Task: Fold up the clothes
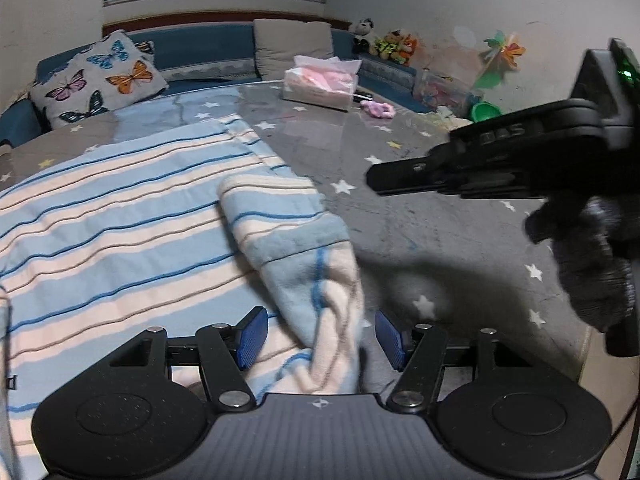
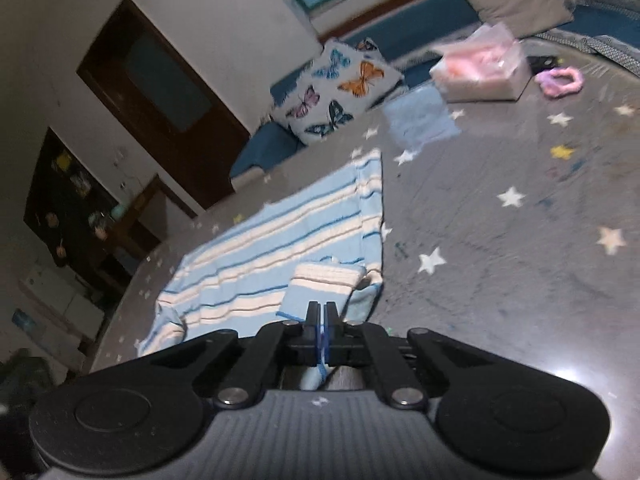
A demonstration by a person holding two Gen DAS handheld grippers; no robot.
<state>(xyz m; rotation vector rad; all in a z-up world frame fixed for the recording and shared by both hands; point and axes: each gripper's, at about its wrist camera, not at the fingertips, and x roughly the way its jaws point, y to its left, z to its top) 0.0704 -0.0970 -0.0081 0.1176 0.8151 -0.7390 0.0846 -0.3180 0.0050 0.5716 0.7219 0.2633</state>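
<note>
striped garment [image 1: 120, 216] — blue and cream, spread flat at left centre of the grey star-print worktop [image 1: 440, 216], one sleeve [image 1: 296, 264] folded back toward lower centre.
left gripper [image 1: 320, 338] — fingers apart, the sleeve's bunched end lying between them, pads not pressing.
right gripper [image 2: 320, 316] — fingers closed, a thin blue fabric edge pinched between them.
butterfly cushion [image 1: 96, 76] — upper left.

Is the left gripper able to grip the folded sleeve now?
Probably yes: the left gripper stands open with the sleeve already between its blue pads, and nothing blocks it.
</note>
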